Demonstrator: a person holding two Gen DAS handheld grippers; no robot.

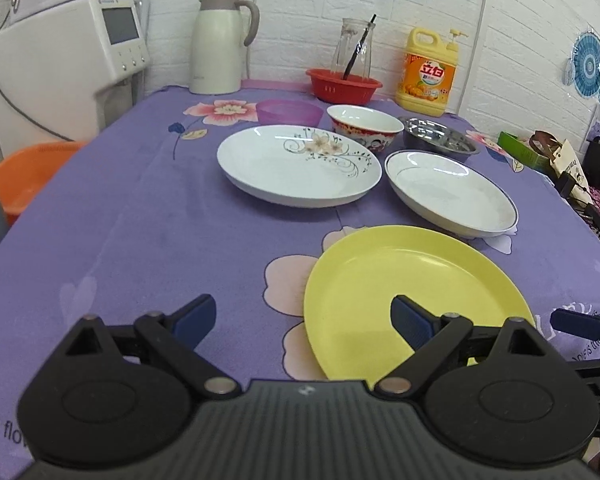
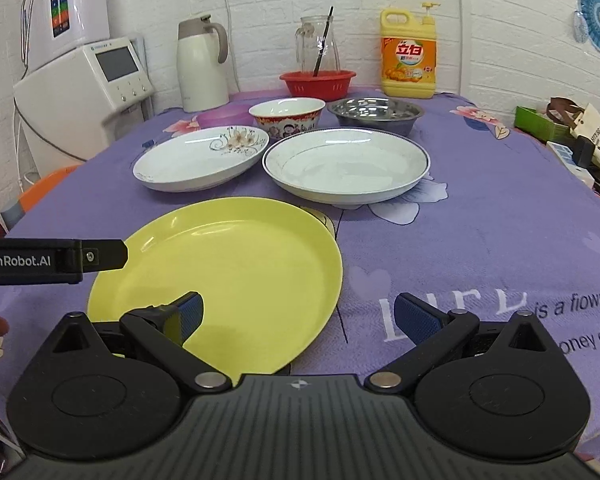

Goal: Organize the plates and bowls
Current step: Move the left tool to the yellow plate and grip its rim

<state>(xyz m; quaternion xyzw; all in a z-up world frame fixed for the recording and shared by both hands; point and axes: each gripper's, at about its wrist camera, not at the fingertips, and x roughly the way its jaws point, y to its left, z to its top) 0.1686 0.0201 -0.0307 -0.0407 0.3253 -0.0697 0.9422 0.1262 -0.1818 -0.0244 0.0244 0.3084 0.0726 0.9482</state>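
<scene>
The bench [image 2: 500, 240] under its purple flowered cloth carries everything, with plenty of bare cloth at the left and right for swinging an arm in. Laid out flat and separate, none stacked yet, are the flowered plate [image 1: 300, 168], the blue-rimmed plate [image 2: 346, 168] just beside it, and nearest of all the yellow plate [image 2: 228, 276], whose near rim sits right below both tools, so it looks the likely first pick. Behind the plates stand the patterned bowl [image 2: 286, 117], the steel bowl [image 2: 376, 114] and a purple bowl [image 1: 289, 111], close together, leaving little room between rims. Further back, a red basket [image 2: 318, 82], a white jug [image 2: 201, 68] and a yellow soap bottle [image 2: 408, 60] line the wall. The left tongs [image 1: 303, 322] stand wide apart and empty, one pad over the yellow plate. The right tongs [image 2: 298, 316] are spread too, gripping nothing, straddling that plate's right edge; whether a pad touches it is hard to tell.
</scene>
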